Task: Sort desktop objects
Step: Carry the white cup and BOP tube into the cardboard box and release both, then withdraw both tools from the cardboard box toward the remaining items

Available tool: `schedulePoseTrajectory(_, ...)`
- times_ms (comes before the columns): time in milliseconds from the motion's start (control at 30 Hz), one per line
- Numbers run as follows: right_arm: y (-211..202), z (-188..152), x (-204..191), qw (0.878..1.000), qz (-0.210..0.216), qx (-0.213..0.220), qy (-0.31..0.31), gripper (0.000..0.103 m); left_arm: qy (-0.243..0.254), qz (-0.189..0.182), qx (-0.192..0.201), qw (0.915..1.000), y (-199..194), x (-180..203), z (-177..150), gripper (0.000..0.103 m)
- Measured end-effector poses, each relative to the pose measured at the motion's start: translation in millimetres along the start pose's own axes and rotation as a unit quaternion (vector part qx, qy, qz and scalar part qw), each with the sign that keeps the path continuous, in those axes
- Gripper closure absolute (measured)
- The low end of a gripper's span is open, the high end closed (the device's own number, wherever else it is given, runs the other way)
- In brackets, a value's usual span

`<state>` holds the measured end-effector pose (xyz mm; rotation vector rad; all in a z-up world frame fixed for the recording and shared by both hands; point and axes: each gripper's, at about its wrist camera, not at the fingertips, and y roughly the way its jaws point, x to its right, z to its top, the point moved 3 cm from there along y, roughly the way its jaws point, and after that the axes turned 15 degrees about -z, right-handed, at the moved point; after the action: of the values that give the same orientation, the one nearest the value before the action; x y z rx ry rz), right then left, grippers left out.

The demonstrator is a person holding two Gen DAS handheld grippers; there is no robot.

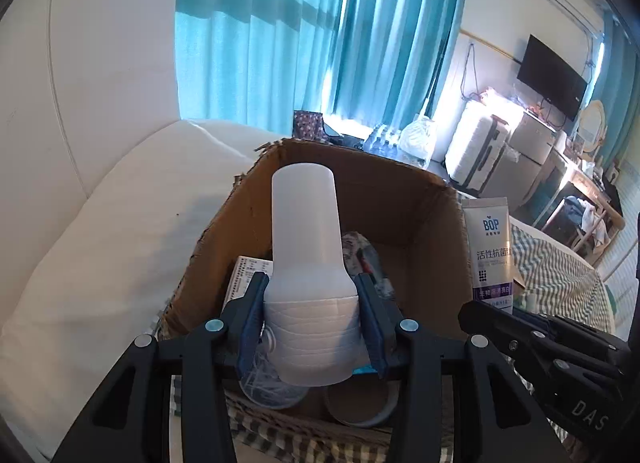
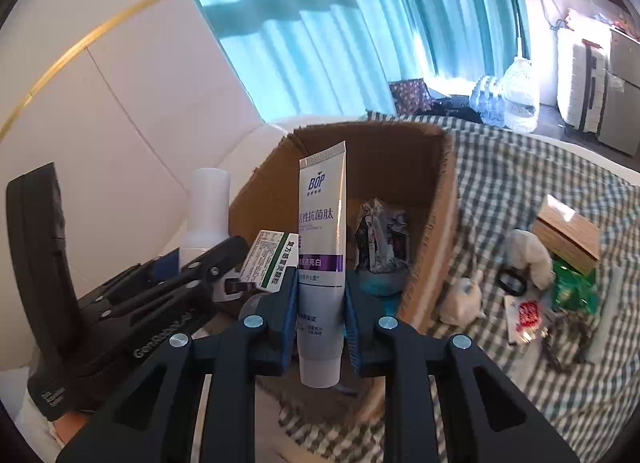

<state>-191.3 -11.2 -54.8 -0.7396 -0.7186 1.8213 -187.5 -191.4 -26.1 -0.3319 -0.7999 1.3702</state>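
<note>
- Plainly, we had the left gripper (image 1: 316, 315) closed on a white plastic bottle (image 1: 308, 263), its blue pads pressing the bottle's wider ribbed section from both sides; the frosted neck rose upright above the jaws.
- We saw the bottle held over the open cardboard box (image 1: 400, 199), which stood on a green-and-white checked cloth (image 2: 520, 183).
- We had the right gripper (image 2: 321, 323) clamped on a BOP toothpaste tube (image 2: 322, 243), jaws narrow, pads against the tube's lower part; the tube stood upright with its cap end hanging below the fingers and its crimped end on top.
- From the right wrist view, the tube sat in front of the box's near edge; from the left wrist view it appeared just right of the box wall.
- Inside the box we made out a green-and-white medicine carton (image 2: 270, 263) and a crumpled printed packet (image 2: 380, 239).
- On the cloth to the right of the box, well apart from both grippers, lay a small brown box (image 2: 568, 235), a white soft toy (image 2: 528, 255), a green packet (image 2: 572, 291) and a white sachet with red print (image 2: 524, 315).
- Behind the box hung teal curtains (image 1: 304, 31).
</note>
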Motion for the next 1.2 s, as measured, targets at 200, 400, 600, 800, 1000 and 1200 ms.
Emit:
schedulePoseTrajectory(200,19,6,1,1.000,-0.002,-0.004,-0.001,0.082,0.002,0.003,-0.009,0.9999,20,-11,0,0.058)
schedulePoseTrajectory(400,-1,15,12,0.998,-0.029,0.047,0.010,0.029,0.038,0.035,-0.005,0.9986,17,3,-3,0.006)
schedulePoseTrajectory(600,-56,8,43,0.993,-0.062,0.094,0.034,0.029,0.081,0.044,0.000,0.9958,-9,33,-4,0.003)
schedulePoseTrajectory(800,-114,-16,79,0.982,-0.135,0.123,0.041,0.018,0.098,0.052,0.038,0.9931,-44,83,1,0.000)
schedulePoseTrajectory(1000,-181,-41,120,0.967,-0.193,0.153,0.062,0.012,0.108,0.013,0.060,0.9923,-74,146,-14,0.000)
schedulePoseTrajectory(1200,-221,-67,162,0.959,-0.223,0.150,0.090,0.011,0.142,-0.013,0.052,0.9884,-76,206,-42,0.000)
